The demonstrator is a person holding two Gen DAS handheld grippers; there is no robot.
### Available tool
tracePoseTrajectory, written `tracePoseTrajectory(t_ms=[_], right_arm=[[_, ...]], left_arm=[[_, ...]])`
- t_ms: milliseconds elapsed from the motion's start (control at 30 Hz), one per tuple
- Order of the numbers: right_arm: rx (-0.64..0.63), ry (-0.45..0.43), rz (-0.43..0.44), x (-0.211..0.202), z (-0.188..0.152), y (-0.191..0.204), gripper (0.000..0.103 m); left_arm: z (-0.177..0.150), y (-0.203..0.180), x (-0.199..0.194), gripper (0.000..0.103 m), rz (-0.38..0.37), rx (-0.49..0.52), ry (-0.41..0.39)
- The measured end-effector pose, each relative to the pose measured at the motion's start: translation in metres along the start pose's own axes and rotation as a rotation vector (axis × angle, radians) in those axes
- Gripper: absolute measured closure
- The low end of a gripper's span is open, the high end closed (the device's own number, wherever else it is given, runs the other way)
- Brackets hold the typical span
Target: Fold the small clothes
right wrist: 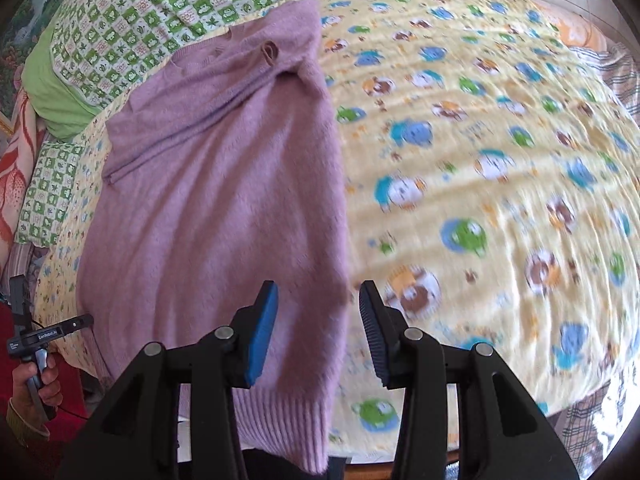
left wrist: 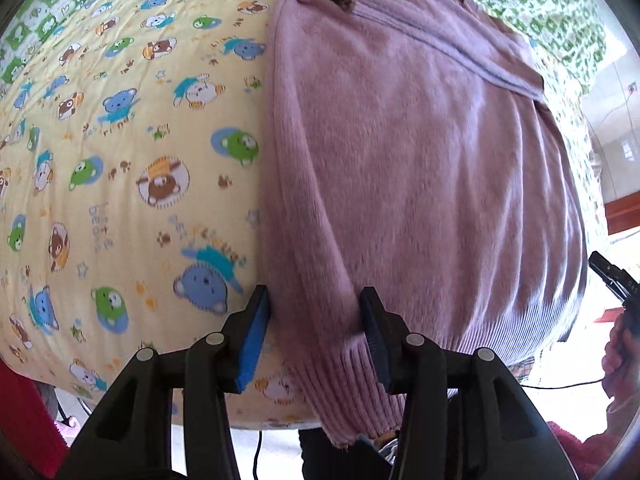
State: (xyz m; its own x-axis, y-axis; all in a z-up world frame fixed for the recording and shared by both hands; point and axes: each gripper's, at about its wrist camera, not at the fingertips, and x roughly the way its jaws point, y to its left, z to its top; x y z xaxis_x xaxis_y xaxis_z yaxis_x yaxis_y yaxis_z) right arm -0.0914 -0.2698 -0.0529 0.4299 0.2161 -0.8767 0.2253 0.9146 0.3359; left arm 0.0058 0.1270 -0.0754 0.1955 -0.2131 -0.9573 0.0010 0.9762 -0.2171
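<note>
A mauve knitted sweater (left wrist: 420, 160) lies flat on a yellow bear-print blanket (left wrist: 120, 160), its ribbed hem (left wrist: 360, 392) hanging over the near bed edge. My left gripper (left wrist: 316, 320) is open just above the sweater's left edge, and a folded strip of knit fills the gap between its jaws. In the right wrist view the sweater (right wrist: 220, 200) runs from the collar at the back to the hem (right wrist: 280, 420) in front. My right gripper (right wrist: 318, 320) is open over the sweater's right edge, with knit on one side of the gap and blanket (right wrist: 500, 160) on the other.
A green checked quilt (right wrist: 160, 8) and green pillow (right wrist: 56, 92) lie beyond the sweater. A hand (right wrist: 28, 384) holds the left gripper's handle at the bed's left side. Another hand (left wrist: 618, 352) shows at the right edge. A plaid cloth (right wrist: 592, 420) hangs at the right.
</note>
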Motion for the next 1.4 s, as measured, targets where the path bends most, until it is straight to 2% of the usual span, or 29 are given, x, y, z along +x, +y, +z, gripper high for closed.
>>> tracePoseTrajectory(t_ms=[67,167,333,400,467,633,733,833,867,900,933,967,1100,1233,1400], right_arm=[[0.015,0.010,0.007,-0.002,-0.009,-0.006,0.059],[0.032,0.029,0.019,-0.003,-0.023,-0.011,0.059],[0.033,0.046,0.070,-0.002,-0.043,-0.008,0.059],[0.014,0.058,0.085,0.001,-0.048,-0.005,0.056],[-0.002,0.060,0.094,0.005,-0.052,0.000,0.052],[-0.009,0.075,0.157,0.007,-0.053,0.003,0.051],[-0.019,0.087,0.189,0.009,-0.061,0.001,0.052],[0.032,0.062,0.229,0.009,-0.066,-0.007,0.053],[0.056,0.059,0.240,0.011,-0.066,-0.009,0.056],[0.072,0.057,0.246,0.012,-0.066,-0.011,0.058],[0.082,0.055,0.247,0.013,-0.066,-0.012,0.073],[0.098,0.072,0.251,0.016,-0.066,-0.014,0.097],[0.161,0.048,0.281,0.006,-0.073,-0.030,0.098],[0.194,0.055,0.287,0.003,-0.086,-0.050,0.098],[0.155,0.066,0.304,0.007,-0.073,-0.035,0.098]], left_arm=[[0.002,-0.001,0.003,0.056,0.009,0.018,0.001],[-0.006,0.012,0.000,0.055,0.064,0.021,-0.009],[-0.010,0.025,-0.003,0.055,0.017,-0.004,0.012],[-0.014,0.025,-0.003,0.049,-0.007,-0.017,0.021],[-0.018,0.021,-0.001,0.049,-0.024,-0.022,0.028],[-0.027,0.000,0.005,0.049,-0.067,0.005,0.036],[-0.028,-0.002,0.008,0.055,-0.049,0.032,0.030],[-0.032,0.004,0.006,0.070,-0.055,0.018,0.023],[-0.032,0.008,0.006,0.078,-0.065,0.008,0.025],[-0.032,0.012,0.006,0.090,-0.082,0.004,0.025],[-0.031,0.015,0.005,0.095,-0.098,0.001,0.024],[-0.029,0.018,0.004,0.097,-0.104,-0.002,0.019],[-0.043,0.024,-0.007,0.099,-0.100,-0.005,-0.017],[-0.054,0.028,0.002,0.099,-0.113,-0.033,0.001],[-0.044,0.025,0.000,0.097,-0.125,-0.045,-0.003]])
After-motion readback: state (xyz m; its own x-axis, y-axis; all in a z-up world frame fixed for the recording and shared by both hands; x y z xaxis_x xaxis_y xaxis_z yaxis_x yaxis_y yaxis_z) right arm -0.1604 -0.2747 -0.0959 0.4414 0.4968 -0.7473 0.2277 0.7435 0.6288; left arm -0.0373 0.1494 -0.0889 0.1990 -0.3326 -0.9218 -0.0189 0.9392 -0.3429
